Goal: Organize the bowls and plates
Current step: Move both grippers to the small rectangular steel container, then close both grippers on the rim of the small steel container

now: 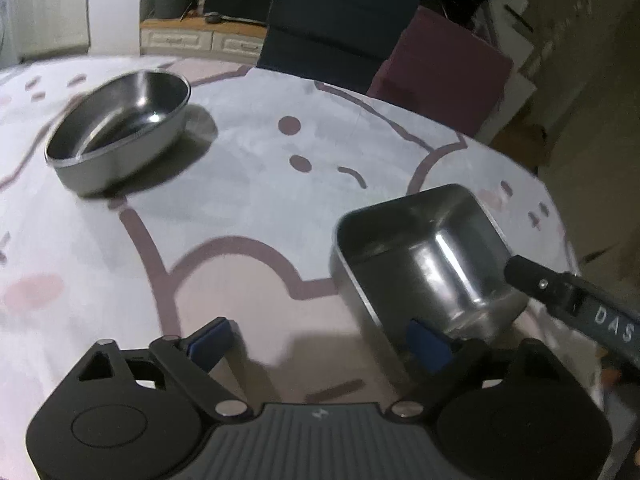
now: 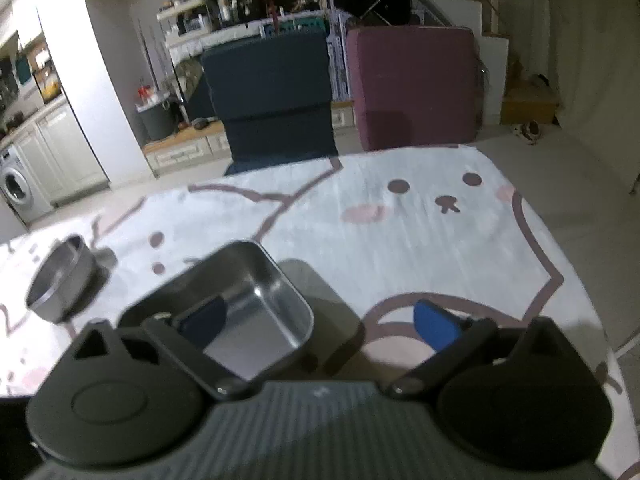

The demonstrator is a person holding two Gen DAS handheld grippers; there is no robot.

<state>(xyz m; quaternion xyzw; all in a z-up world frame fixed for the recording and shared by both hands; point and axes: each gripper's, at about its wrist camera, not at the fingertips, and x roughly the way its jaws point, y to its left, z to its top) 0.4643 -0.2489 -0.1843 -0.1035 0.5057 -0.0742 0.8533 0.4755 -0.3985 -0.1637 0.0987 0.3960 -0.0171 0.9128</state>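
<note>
Left gripper [image 1: 320, 344] low at 6 o'clock, jaws spread wide, nothing clamped; its right pad [image 1: 428, 346] sits just inside the near wall of the square tin [image 1: 420, 264]. The tin stands at 4 o'clock in the left view, and a dark finger [image 1: 560, 288] of the other gripper reaches in over its far-right rim.

Right gripper [image 2: 320, 320], jaws also wide apart, left finger [image 2: 202, 316] dipping inside the same tin [image 2: 256, 304], right one out over bare rug; gripping nothing.

Out at 10 o'clock, well apart, the round bowl [image 1: 120, 128] rests on the rug [image 1: 248, 176], a pale mat with cartoon faces, dots and pink cheeks.

Beyond the rug's far edge, at 12 o'clock: a navy cushion block [image 2: 272, 96] beside a maroon one [image 2: 412, 84], cluttered shelves [image 2: 208, 12] behind, a washer [image 2: 16, 188] at 9 o'clock.
</note>
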